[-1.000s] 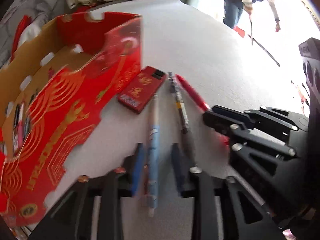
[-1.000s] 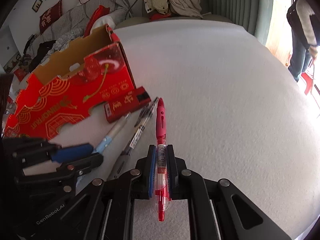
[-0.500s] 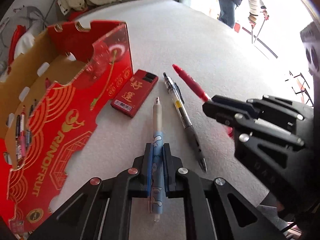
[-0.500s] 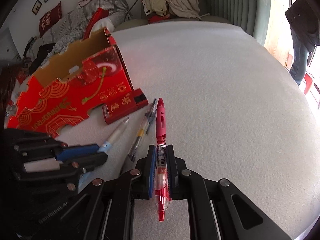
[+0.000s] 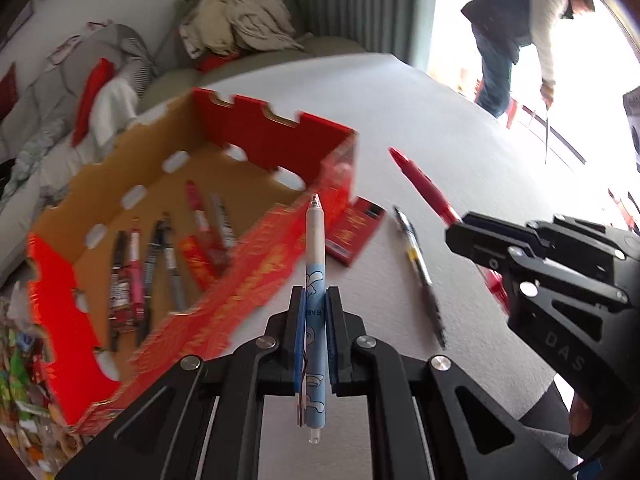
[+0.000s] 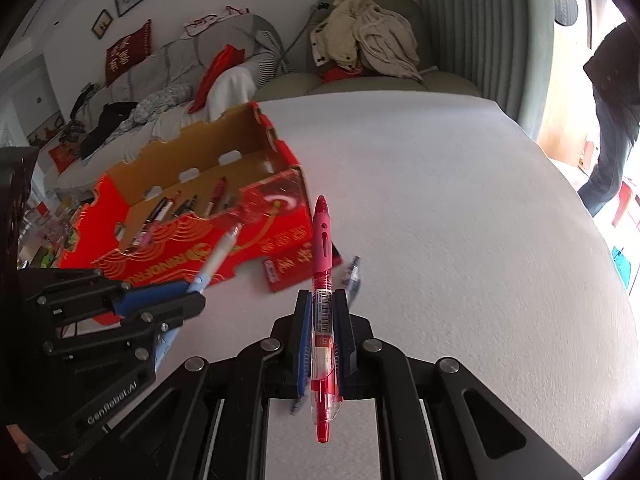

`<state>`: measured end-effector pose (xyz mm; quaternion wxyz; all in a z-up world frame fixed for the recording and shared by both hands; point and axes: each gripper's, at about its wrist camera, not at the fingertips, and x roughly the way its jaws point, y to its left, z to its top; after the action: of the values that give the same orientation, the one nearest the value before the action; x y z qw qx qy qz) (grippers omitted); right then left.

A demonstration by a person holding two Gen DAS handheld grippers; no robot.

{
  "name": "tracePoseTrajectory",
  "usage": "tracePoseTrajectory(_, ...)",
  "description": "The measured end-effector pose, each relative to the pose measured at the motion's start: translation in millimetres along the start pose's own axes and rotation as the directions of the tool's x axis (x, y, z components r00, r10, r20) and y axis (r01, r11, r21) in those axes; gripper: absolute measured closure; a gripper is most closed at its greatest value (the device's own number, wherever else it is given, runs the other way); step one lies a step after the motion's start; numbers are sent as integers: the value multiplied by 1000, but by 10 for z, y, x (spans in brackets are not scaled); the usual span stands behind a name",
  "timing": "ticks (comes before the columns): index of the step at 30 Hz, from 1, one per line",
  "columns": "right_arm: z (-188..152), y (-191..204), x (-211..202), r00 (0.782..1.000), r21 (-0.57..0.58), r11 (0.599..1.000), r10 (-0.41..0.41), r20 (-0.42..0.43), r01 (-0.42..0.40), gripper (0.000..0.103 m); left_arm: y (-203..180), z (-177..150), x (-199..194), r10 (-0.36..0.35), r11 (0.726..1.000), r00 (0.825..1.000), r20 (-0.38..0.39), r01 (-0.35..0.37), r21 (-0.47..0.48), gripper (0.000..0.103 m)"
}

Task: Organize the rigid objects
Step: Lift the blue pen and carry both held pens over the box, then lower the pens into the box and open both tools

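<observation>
The cardboard box (image 5: 224, 280) stood open at the top with pens (image 5: 168, 264) lying along its floor, its near wall rose as a barrier, a small red box (image 5: 352, 232) and a black pen (image 5: 420, 272) lay beside it, and the counter (image 6: 460, 220) to the right was bare.

Blue-and-white pen (image 5: 314, 280) and red pen (image 6: 322, 280) are held aloft; black pen (image 5: 420, 268), slightly blurred, lies on the table.
</observation>
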<state>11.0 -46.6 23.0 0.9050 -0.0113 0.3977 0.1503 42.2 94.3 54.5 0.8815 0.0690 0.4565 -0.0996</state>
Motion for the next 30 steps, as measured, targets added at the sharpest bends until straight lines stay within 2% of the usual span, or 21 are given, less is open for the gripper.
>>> tracePoseTrajectory(6, 149, 293, -87, 999, -69, 997, 24, 36, -21, 92, 105, 5, -190, -4, 999, 999, 40, 5, -42, 92)
tracePoseTrajectory(13, 351, 486, -177, 996, -110, 993, 42, 81, -33, 92, 31, 82, -460, -2, 998, 994, 106, 8, -58, 93)
tracePoseTrajectory(30, 549, 787, -252, 990, -168, 984, 78, 121, -57, 92, 616, 102, -751, 66, 978, 981, 181, -28, -205, 93)
